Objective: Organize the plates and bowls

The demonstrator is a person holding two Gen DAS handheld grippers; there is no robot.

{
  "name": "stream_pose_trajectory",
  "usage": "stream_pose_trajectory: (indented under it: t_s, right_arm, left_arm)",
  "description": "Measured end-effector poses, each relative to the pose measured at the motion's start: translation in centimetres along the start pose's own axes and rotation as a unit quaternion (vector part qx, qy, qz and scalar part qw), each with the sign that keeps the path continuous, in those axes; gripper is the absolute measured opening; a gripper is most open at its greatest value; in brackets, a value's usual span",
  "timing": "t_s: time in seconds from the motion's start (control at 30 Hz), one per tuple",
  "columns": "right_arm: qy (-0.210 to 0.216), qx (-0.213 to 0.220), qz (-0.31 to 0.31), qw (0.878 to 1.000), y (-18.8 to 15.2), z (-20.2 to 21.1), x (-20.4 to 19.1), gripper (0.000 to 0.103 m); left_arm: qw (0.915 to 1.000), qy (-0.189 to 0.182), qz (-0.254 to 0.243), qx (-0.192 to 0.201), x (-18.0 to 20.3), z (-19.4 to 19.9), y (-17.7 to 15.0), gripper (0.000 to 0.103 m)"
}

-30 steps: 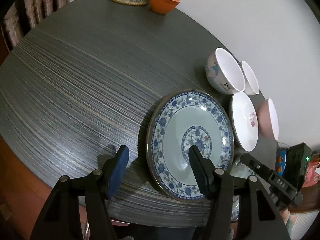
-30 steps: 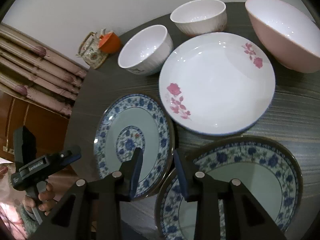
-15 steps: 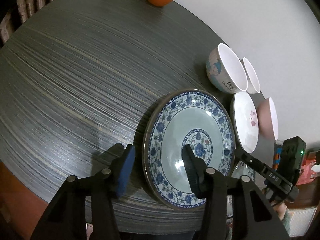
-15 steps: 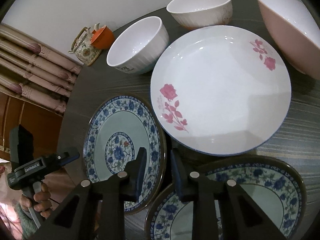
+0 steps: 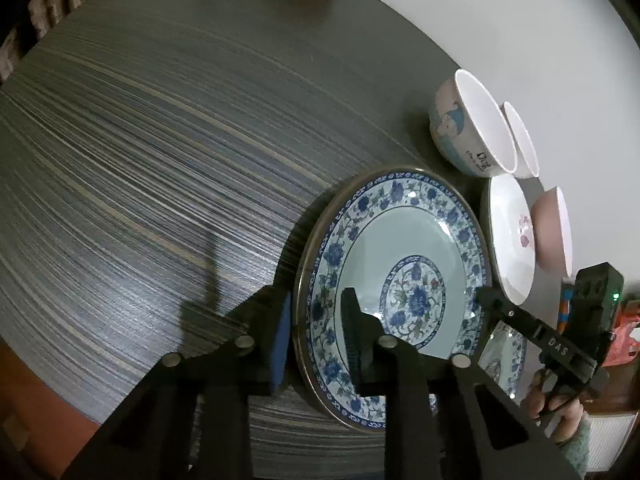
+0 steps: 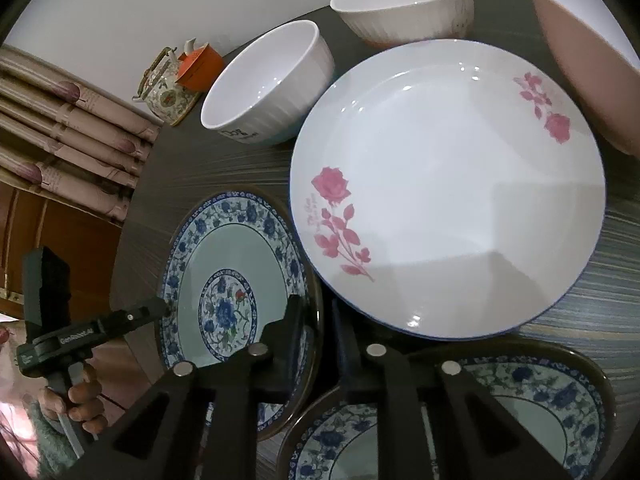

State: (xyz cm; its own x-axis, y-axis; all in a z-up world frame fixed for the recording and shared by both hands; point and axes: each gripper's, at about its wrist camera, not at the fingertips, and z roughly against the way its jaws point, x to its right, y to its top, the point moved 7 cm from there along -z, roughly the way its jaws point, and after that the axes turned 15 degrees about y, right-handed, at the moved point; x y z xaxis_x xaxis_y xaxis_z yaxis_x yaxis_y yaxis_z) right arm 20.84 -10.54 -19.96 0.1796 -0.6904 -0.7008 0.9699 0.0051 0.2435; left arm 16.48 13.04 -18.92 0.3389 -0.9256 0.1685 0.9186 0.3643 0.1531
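A blue-and-white floral plate (image 5: 396,276) lies on the dark round table (image 5: 160,152); it also shows in the right wrist view (image 6: 232,276). My left gripper (image 5: 316,328) straddles its left rim, jaws narrowed, one finger outside and one over the plate. My right gripper (image 6: 316,320) straddles the same plate's right rim, jaws narrowly apart. A second blue-and-white plate (image 6: 520,412) lies under my right gripper. A white rose plate (image 6: 448,184) lies beyond.
A white bowl (image 6: 268,84), a ribbed cream bowl (image 6: 404,0) and a pink bowl (image 6: 584,48) stand at the table's far edge by the wall. A teapot (image 6: 168,88) and an orange cup (image 6: 200,64) stand further left.
Both grippers have moved in onto the blue-and-white plate's rim from opposite sides. The left gripper's jaws have narrowed around the rim.
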Motion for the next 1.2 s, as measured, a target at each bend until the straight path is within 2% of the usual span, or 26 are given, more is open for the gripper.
stream_pose_trajectory:
  t_s: [0.07, 0.3, 0.73, 1.2]
  right_arm:
    - [-0.001, -0.001, 0.006, 1.0, -0.1, -0.1, -0.1, 0.011]
    - [-0.015, 0.009, 0.014, 1.0, -0.6, 0.2, -0.6, 0.011]
    - [-0.01, 0.038, 0.024, 0.999, -3.1, 0.6, -4.3, 0.011]
    - [0.0, 0.051, 0.003, 0.999, -5.7, -1.6, -6.2, 0.011]
  left_arm:
    - [1.0, 0.008, -0.005, 0.001, 0.0, -0.3, 0.0, 0.017]
    - [0.9994, 0.025, -0.02, 0.013, -0.1, -0.1, 0.0, 0.015]
    - [0.9955, 0.048, -0.036, 0.074, -2.3, 3.6, 1.1, 0.015]
    - [0.9947, 0.067, -0.017, 0.076, -5.7, 3.1, 1.5, 0.015]
